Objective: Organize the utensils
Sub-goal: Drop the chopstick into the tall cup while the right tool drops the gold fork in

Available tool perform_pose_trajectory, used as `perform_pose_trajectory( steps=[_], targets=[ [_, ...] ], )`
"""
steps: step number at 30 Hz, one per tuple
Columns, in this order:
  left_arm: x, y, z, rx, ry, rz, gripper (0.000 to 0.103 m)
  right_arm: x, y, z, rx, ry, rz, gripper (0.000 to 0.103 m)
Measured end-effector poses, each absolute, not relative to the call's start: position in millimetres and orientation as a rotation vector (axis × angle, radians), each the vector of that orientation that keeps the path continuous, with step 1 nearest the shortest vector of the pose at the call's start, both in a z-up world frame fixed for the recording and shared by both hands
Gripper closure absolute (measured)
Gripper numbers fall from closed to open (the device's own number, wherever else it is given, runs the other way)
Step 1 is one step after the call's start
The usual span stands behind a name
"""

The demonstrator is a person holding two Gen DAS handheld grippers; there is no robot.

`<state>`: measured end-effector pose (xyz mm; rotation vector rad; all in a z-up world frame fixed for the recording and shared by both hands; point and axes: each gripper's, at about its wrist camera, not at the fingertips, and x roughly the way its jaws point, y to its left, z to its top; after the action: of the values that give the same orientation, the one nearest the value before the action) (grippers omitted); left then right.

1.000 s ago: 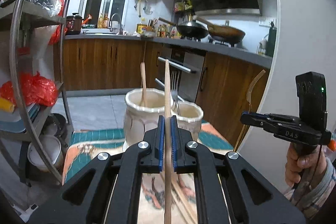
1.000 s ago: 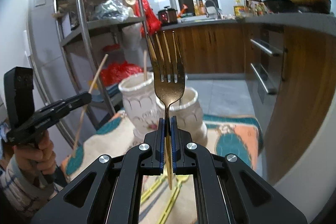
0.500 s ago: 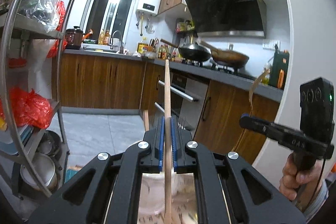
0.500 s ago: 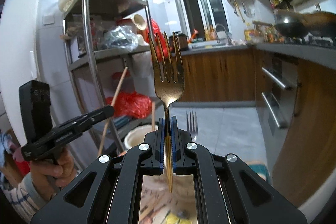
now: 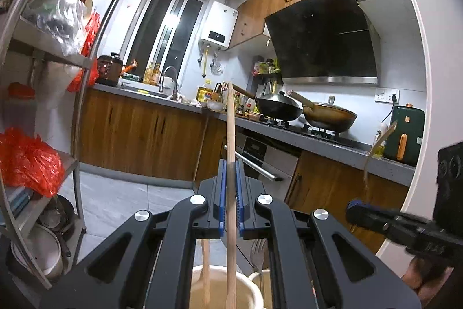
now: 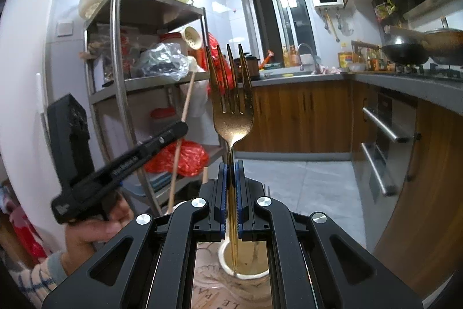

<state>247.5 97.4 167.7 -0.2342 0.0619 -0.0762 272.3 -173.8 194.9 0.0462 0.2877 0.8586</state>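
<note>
while two claws (image 5: 230, 178) (image 6: 230, 181) grip, one chopstick (image 5: 230, 135), one fork (image 6: 231, 106).

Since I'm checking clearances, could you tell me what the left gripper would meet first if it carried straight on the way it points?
Probably nothing close: beyond the left gripper, shut on the chopstick, lies open floor, then likely the oven.

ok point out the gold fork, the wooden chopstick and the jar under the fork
gold fork (image 6: 233, 118): right wrist view, on the base of the tines
wooden chopstick (image 5: 230, 141): left wrist view, on the shaft above the claw
jar (image 6: 228, 270): right wrist view, on the near rim
</note>
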Motion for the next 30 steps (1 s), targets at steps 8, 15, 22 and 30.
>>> perform_pose_trajectory(
  steps=[8, 15, 22, 30],
  targets=[
    [255.8, 95.8, 136.5, -0.204, 0.129, -0.031, 0.097, 280.6, -166.1, 187.9, 0.027, 0.303, 0.838, 0.096],
    [245.9, 91.6, 121.5, -0.174, 0.189, 0.001, 0.097, 285.4, -148.6, 167.9, -0.054, 0.378, 0.825, 0.096],
    [244.9, 81.3, 116.7, -0.123, 0.239, 0.059, 0.097, 292.6, -136.2, 144.6, -0.085, 0.452, 0.823, 0.096],
    [248.7, 83.3, 109.3, -0.113, 0.282, 0.091, 0.097, 298.8, -125.4, 129.0, -0.109, 0.502, 0.825, 0.096]
  ],
)
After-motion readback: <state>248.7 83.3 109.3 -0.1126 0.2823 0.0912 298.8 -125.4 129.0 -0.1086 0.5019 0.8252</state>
